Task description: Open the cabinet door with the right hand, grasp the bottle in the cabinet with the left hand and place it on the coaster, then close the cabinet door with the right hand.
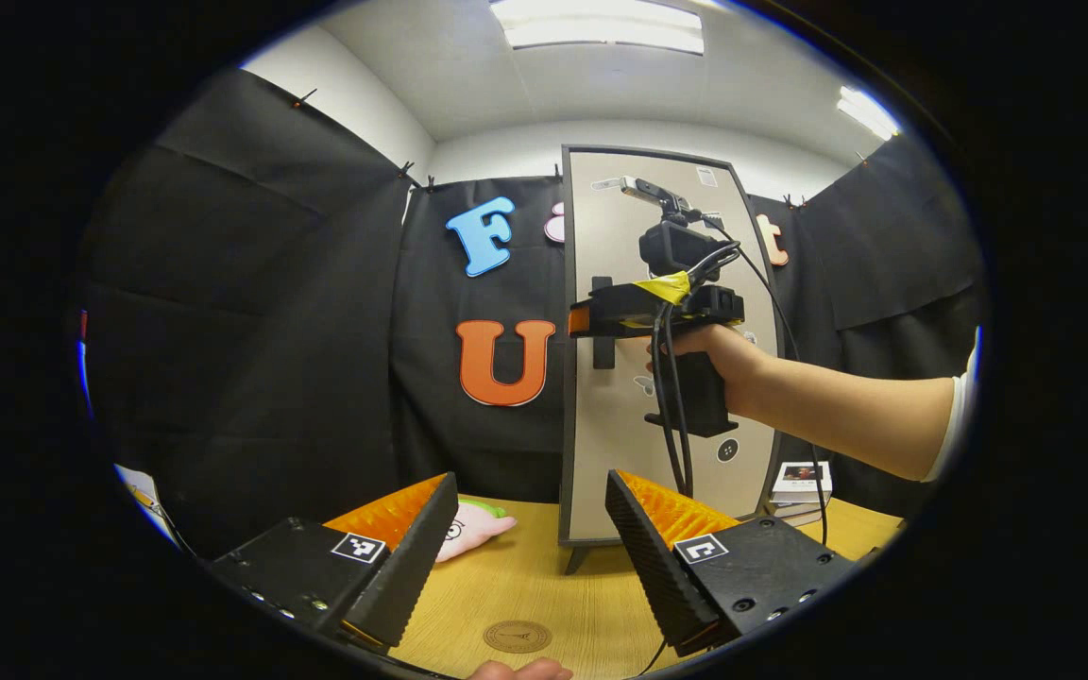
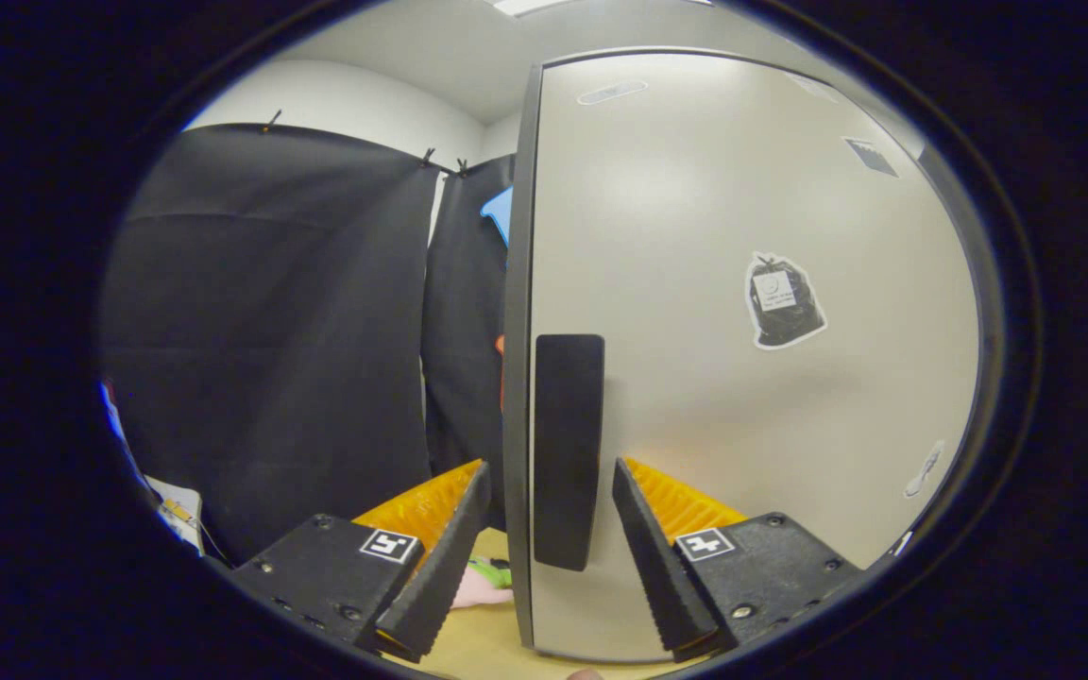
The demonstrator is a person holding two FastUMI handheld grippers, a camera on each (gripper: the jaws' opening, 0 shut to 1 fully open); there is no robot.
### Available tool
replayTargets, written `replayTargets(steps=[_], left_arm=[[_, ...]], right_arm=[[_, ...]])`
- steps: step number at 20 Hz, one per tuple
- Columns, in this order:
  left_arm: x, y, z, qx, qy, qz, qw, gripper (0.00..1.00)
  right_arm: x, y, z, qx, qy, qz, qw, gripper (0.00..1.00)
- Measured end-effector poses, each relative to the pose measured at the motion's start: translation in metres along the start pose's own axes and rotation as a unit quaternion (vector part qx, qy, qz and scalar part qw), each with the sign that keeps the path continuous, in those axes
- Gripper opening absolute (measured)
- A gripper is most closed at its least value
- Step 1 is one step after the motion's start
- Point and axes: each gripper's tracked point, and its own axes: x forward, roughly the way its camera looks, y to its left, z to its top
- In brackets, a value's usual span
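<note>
Left gripper view: left gripper hangs back over the wooden table, jaws spread, nothing between them. Coaster sits at 6 o'clock, just ahead of the fingertips. Cabinet stands at 12–1 o'clock, door closed. Right gripper is up at the door handle, held by a hand coming in from 3 o'clock. Bottle is hidden, presumably behind the door.

Right gripper view: right gripper is released, fingers straddling the handle at 12 o'clock; contact can't be told. Door still flush.

Step in hand: grab the handle. Advice: push in a bit so the pads cover the bar, clamp square on it, then pull along the hinge arc, not straight back. A shallow grip risks slipping off. Keep the left parked clear of the door swing.
</note>
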Motion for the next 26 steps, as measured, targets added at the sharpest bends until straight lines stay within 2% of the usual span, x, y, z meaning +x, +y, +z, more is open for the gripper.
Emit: replayTargets(steps=[4, 5, 7, 10, 14, 18, 22, 26], left_arm=[[0.0, 0.004, -0.001, -0.003, 0.002, 0.005, 1.0, 0.95], [0.0, 0.005, -0.002, -0.003, 0.002, 0.006, 1.0, 0.95], [0.001, 0.006, -0.004, -0.005, 0.004, 0.005, 1.0, 0.95], [0.0, 0.006, -0.001, -0.01, 0.002, 0.001, 1.0, 0.95], [-0.003, 0.006, -0.001, -0.01, -0.001, -0.002, 1.0, 0.95], [-0.004, 0.009, -0.003, -0.011, 0.001, 0.0, 1.0, 0.95], [-0.01, 0.012, -0.002, -0.01, -0.001, 0.003, 1.0, 0.95], [-0.011, 0.009, -0.003, -0.011, 0.0, -0.003, 1.0, 0.95]], right_arm=[[0.003, 0.0, -0.001, 0.001, 0.004, -0.014, 1.0, 0.65], [0.004, -0.004, -0.001, -0.004, 0.003, -0.026, 1.0, 0.64], [0.004, -0.01, -0.004, -0.013, 0.006, -0.03, 0.999, 0.41], [0.004, -0.013, -0.006, -0.011, 0.005, -0.019, 1.0, 0.32], [0.003, -0.013, -0.007, -0.01, 0.008, -0.017, 1.0, 0.23], [-0.008, -0.008, -0.008, 0.005, 0.013, -0.001, 1.0, 0.23], [-0.028, -0.004, -0.009, 0.002, 0.016, 0.034, 0.999, 0.23], [-0.037, -0.01, -0.012, -0.008, 0.012, 0.052, 0.999, 0.23]])
